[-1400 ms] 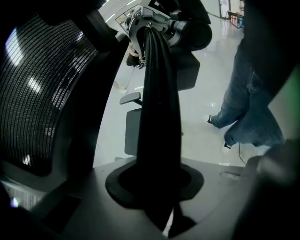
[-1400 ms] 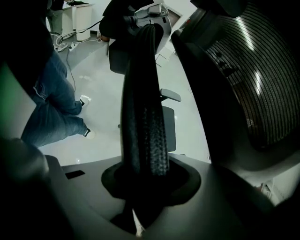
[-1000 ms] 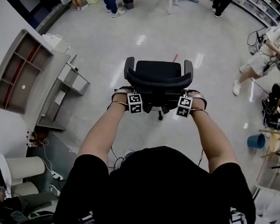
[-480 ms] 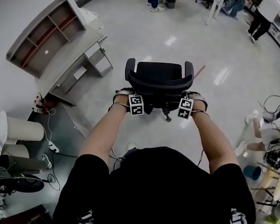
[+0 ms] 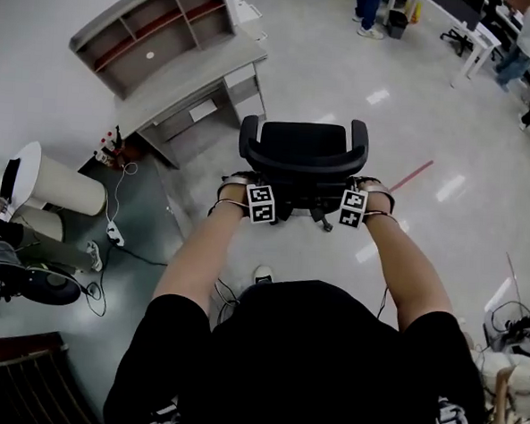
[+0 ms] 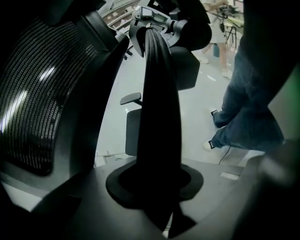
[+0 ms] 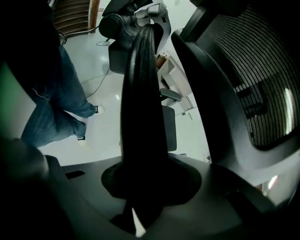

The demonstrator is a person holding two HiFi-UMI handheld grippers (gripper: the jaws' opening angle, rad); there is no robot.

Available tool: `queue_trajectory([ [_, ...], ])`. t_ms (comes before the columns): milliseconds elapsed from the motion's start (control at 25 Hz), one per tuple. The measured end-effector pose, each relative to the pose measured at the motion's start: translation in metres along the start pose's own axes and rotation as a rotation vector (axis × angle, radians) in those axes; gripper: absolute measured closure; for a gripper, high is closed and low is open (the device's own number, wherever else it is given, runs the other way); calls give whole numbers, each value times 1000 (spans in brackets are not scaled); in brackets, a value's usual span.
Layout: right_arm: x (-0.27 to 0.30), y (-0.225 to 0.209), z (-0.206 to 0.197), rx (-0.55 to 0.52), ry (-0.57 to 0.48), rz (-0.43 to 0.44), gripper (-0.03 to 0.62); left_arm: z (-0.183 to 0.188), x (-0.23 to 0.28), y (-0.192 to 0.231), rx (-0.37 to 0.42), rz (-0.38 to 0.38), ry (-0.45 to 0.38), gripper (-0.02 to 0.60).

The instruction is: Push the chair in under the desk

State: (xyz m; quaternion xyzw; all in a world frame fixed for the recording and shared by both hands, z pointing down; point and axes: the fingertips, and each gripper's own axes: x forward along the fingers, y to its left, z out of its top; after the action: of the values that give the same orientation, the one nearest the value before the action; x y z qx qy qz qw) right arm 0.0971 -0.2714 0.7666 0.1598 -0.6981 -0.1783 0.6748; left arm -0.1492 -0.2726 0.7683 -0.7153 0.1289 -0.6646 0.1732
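Note:
A black office chair (image 5: 303, 148) with a mesh back stands on the shiny floor, its seat facing away from me. The grey desk (image 5: 194, 79) with a shelf unit on top stands at the upper left, a short gap from the chair. My left gripper (image 5: 247, 184) and right gripper (image 5: 361, 189) sit at the two ends of the chair's back. In the left gripper view the left gripper (image 6: 157, 187) is shut on the back's black top rim (image 6: 159, 103). The right gripper (image 7: 140, 187) is shut on the same rim (image 7: 140, 103); the mesh (image 7: 255, 79) is beside it.
Two white cylinders (image 5: 60, 188) and a power strip with cables (image 5: 113, 234) lie left of me. A red tape line (image 5: 412, 175) marks the floor to the right. People and a white table (image 5: 463, 20) are at the far right.
The chair, both grippers and I have swung round together. The desk has gone from the far left to the upper left, now close to the chair. Both grips are unchanged.

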Motion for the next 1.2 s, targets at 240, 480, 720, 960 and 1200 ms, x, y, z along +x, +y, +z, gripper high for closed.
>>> queue_trajectory([
  [240, 13, -27, 86, -118, -66, 7, 497, -83, -12, -8, -122, 4, 58, 488],
  [480, 16, -42, 165, -234, -120, 17, 497, -155, -32, -26, -238, 8, 111, 488],
  [720, 21, -49, 230, -329, -167, 21, 497, -211, -45, -45, -333, 12, 152, 488],
  [960, 21, -53, 284, -391, -209, 14, 497, -255, -58, -60, -397, 20, 186, 488],
  [1200, 20, -51, 334, -422, -225, 11, 496, -300, -68, -71, -426, 29, 194, 488],
])
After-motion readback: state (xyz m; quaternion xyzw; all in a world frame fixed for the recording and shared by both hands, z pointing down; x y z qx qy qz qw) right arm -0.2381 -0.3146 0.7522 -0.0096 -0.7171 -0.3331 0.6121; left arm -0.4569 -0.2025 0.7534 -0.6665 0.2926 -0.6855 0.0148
